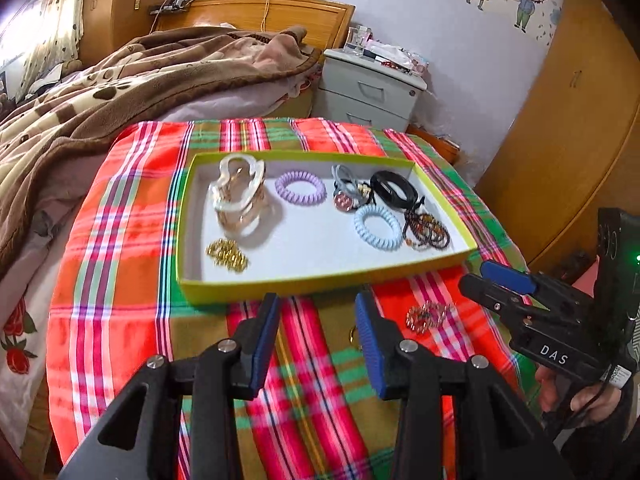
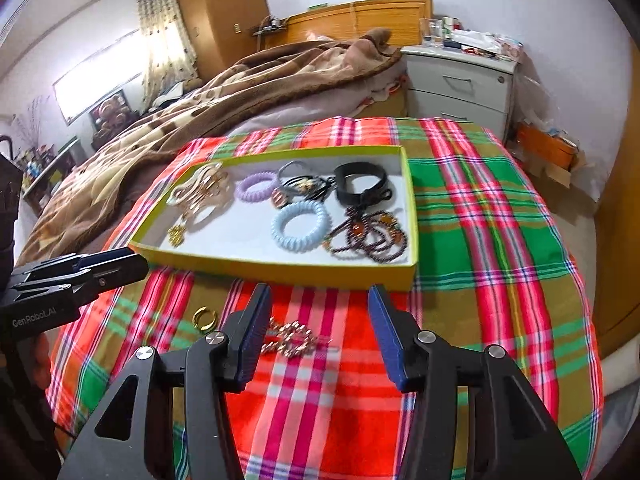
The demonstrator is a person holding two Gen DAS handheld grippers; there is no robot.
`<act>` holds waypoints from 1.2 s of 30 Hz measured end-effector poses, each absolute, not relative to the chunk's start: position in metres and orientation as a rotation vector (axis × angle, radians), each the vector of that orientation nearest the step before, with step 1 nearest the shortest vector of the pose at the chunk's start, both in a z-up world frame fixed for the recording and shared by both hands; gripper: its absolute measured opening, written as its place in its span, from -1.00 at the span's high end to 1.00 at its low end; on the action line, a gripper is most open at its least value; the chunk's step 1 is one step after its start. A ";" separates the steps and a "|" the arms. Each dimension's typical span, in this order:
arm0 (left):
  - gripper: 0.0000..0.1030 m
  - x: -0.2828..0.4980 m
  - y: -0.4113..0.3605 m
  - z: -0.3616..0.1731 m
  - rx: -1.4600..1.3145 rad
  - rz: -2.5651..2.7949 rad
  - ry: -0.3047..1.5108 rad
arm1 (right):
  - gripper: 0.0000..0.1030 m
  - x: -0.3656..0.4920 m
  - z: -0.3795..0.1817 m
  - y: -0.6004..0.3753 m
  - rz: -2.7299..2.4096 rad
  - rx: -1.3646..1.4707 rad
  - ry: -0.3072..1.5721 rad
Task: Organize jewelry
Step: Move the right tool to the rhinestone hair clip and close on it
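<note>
I hold a claw in each hand over a bed covered with a bright plaid cloth (image 1: 132, 264). My left claw (image 1: 317, 340) is spread wide with nothing between its blue pads, and only the cloth shows in the gap. My right claw (image 2: 320, 334) is also released, its jaws apart. A rose-gold chain bracelet (image 2: 290, 340) lies loose on the cloth between them, just beside the left-hand pad; I cannot quite tell whether it touches that pad, since the pad hides one end of it. From the left camera the same bracelet (image 1: 430, 316) sits on the cloth to the right of my left claw, just in front of the right claw.

A small gold ring (image 2: 205, 317) lies on the cloth near the bracelet, apart from it, on the side toward my left claw.

Beyond both claws sits a shallow yellow-green box (image 1: 320, 278) with a white floor. Inside it, at the left end, are pale and gold bangles (image 1: 236, 196) stacked together, with a gold chain (image 1: 226, 258) in the near-left corner. A purple coil hair tie (image 1: 300, 189) lies mid-box. To the right are a bunch of hair ties with charms (image 1: 352, 190), a black band (image 1: 394, 189), a light blue coil hair tie (image 1: 377, 227) and dark beaded bracelets (image 1: 428, 232) in the near-right corner.

Behind the box are a brown blanket (image 1: 132, 80) and a white nightstand (image 1: 370, 88).
</note>
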State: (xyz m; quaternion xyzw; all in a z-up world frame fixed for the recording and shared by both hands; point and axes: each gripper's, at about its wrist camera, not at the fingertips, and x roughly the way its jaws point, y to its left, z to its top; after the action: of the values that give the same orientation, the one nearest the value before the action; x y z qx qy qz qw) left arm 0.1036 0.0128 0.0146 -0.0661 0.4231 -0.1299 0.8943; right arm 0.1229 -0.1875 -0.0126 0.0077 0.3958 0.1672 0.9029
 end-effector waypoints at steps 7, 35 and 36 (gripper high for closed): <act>0.20 0.092 0.017 0.008 -0.151 -0.283 0.885 | 0.01 0.116 -0.024 -0.168 0.490 -0.097 0.816; 0.20 0.093 0.012 -0.013 -0.161 -0.287 0.957 | 0.01 0.126 -0.043 -0.152 0.517 -0.191 0.919; 0.20 0.093 0.012 -0.013 -0.161 -0.289 0.957 | 0.01 0.128 -0.045 -0.152 0.492 -0.184 0.928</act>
State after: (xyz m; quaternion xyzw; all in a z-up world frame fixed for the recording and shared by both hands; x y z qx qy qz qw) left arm 0.0934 0.0123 -0.0130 -0.0771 0.4583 -0.1384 0.8745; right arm 0.1279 -0.1521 -0.0452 -0.0878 0.4423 0.2347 0.8611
